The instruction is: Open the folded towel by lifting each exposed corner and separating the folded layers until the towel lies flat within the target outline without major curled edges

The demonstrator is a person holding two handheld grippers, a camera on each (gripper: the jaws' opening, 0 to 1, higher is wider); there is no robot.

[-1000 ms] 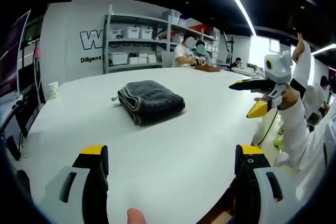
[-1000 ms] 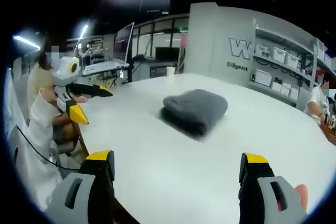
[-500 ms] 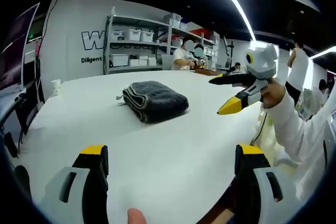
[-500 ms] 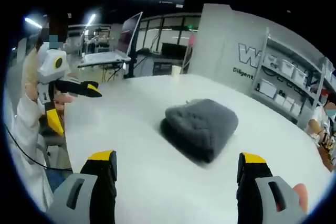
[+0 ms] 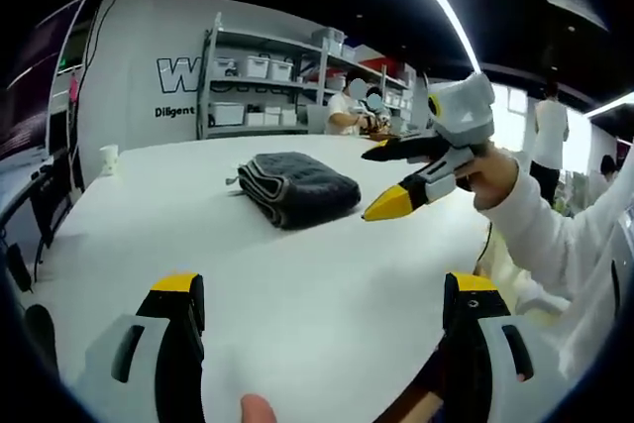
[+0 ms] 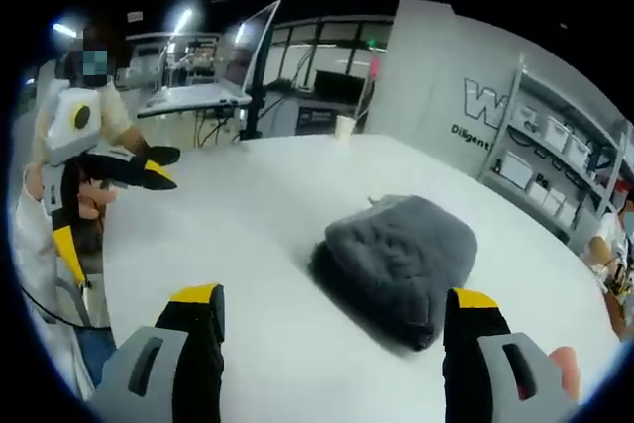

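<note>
Both grippers have drawn nearer the towel over the last second, and the right gripper has swung in from the table edge toward the towel's side.

Left gripper (image 5: 322, 309) is spread wide with nothing between its yellow-tipped jaws, hovering low over bare table. Right gripper (image 6: 332, 319) is likewise spread and empty; seen from the left gripper view, it hangs in the air just beside the towel, jaws parted, held by a hand in a white sleeve (image 5: 540, 235).

Ahead of both lies the folded towel (image 5: 297, 187), dark grey, a thick compact bundle near the middle of the round white table (image 5: 297, 284). Its stacked folded edges face the left gripper. From the right gripper view the towel sits close, just beyond the jaw tips, its soft top rounded. No target outline can be made out on the table.

The step in hand looks like the approach: nothing has been unfolded yet. The next move likely calls for lowering one gripper to an exposed corner and pinching only the top layer.

A paper cup (image 5: 109, 158) stands near the far table edge; its contents cannot be seen. Shelves (image 5: 263, 81) against the back wall hold white storage bins, contents hidden.
</note>
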